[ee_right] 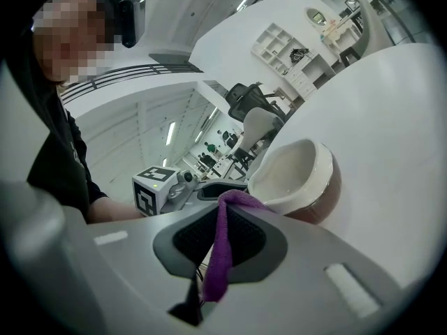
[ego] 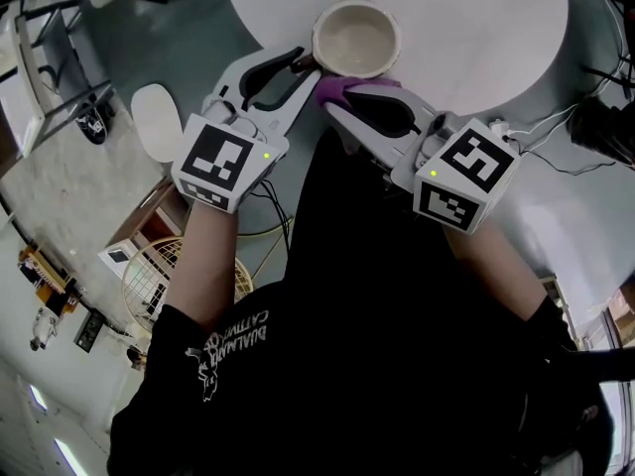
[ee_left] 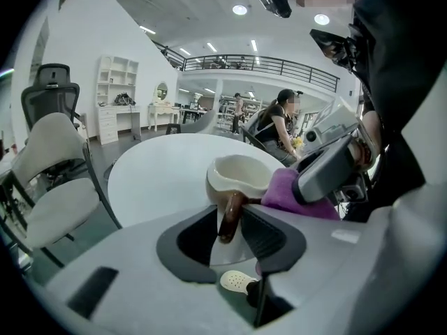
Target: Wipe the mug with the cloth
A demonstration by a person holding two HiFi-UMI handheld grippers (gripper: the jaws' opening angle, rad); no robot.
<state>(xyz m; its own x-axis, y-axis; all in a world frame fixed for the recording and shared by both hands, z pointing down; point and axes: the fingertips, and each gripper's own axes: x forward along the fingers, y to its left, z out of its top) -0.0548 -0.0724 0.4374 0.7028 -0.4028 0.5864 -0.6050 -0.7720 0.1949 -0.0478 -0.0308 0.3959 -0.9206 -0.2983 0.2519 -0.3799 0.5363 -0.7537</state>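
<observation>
A cream mug [ego: 357,40] with a brown outside stands near the edge of the round white table [ego: 476,18]. My left gripper [ego: 306,63] reaches it from the left, and in the left gripper view its jaws are closed on the mug's brown handle [ee_left: 229,213]. My right gripper [ego: 335,102] is shut on a purple cloth [ego: 342,87], which lies against the mug's near side. In the right gripper view the cloth [ee_right: 220,257] hangs between the pads, with the mug [ee_right: 300,176] just beyond them.
The table's edge runs close in front of both grippers. A white office chair [ee_left: 49,166] stands left of the table. On the floor are a white shoe [ego: 157,122], a wire basket [ego: 159,276] and cables [ego: 556,137]. People sit far behind [ee_left: 276,121].
</observation>
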